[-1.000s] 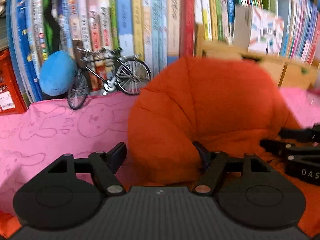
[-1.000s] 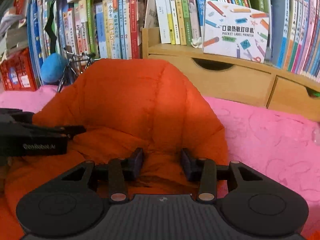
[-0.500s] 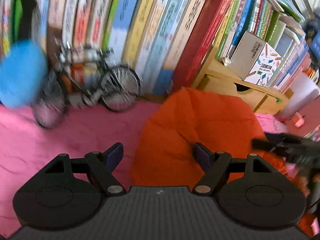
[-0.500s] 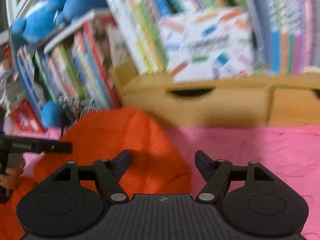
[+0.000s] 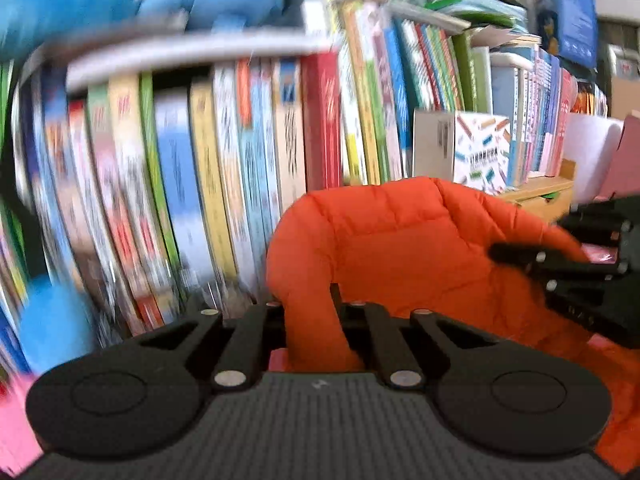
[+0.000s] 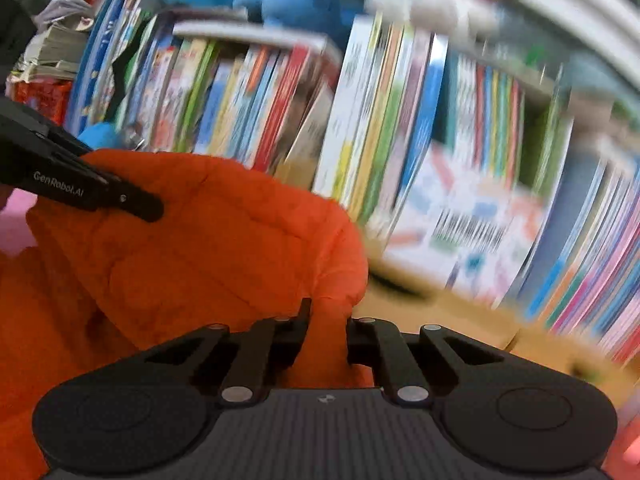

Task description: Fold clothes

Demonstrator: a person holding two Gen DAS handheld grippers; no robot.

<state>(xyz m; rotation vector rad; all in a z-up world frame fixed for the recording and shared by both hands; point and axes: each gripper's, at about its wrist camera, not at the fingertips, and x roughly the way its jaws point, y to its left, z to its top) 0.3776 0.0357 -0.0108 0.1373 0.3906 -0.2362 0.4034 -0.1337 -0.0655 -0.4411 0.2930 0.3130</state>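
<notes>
Two grippers clamp one orange padded garment (image 5: 404, 248): left gripper (image 5: 310, 312) on its near-left edge, right gripper (image 6: 328, 320) on its near-right edge. Garment's held edge spans left-right between them, rising toward far bookshelf (image 5: 240, 140).

"GenRobot.AI" in white on the black left tongs (image 6: 140, 208), right-wrist view.

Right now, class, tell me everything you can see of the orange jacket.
The orange jacket is puffy and quilted, with stitched seams across soft, padded-looking fabric. It is bunched and lifted in front of the books. The left gripper pinches one fold of it, and the right gripper pinches another.
</notes>
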